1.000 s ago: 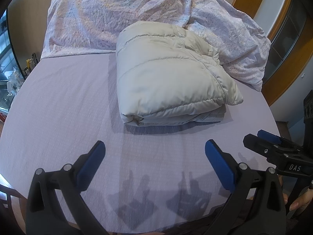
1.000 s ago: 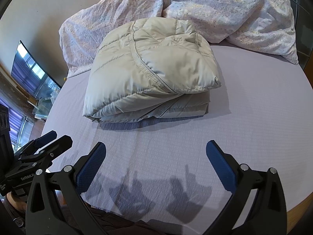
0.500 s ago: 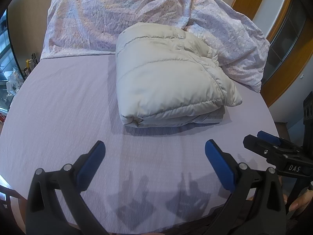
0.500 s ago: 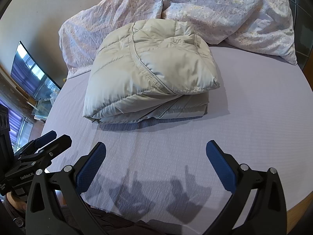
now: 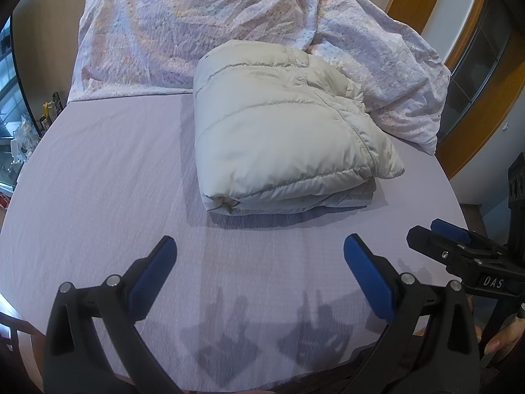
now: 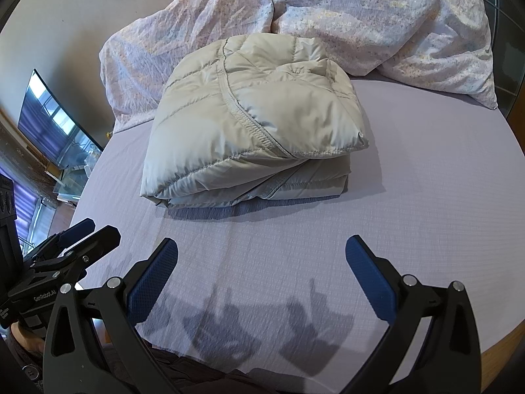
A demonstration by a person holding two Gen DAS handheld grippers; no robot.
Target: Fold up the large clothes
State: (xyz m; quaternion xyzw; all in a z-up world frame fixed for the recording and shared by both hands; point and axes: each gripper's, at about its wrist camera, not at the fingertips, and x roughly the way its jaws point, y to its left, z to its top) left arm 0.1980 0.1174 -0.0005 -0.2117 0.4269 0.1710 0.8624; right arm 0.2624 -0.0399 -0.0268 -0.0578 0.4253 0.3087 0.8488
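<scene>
My left gripper [image 5: 259, 259] hangs spread wide and empty, and my right gripper [image 6: 262, 259] is just as spread and bare. The folded jacket [image 5: 282, 138] sits ahead of both on the bed [image 5: 98, 170] (looks done), so I'd just square loose edges gently.

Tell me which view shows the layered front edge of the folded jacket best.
The right wrist view: the puffer jacket sits nearer there, with its stacked layers clearly separated. The left wrist view shows the jacket farther away, its edge layers compressed.
</scene>
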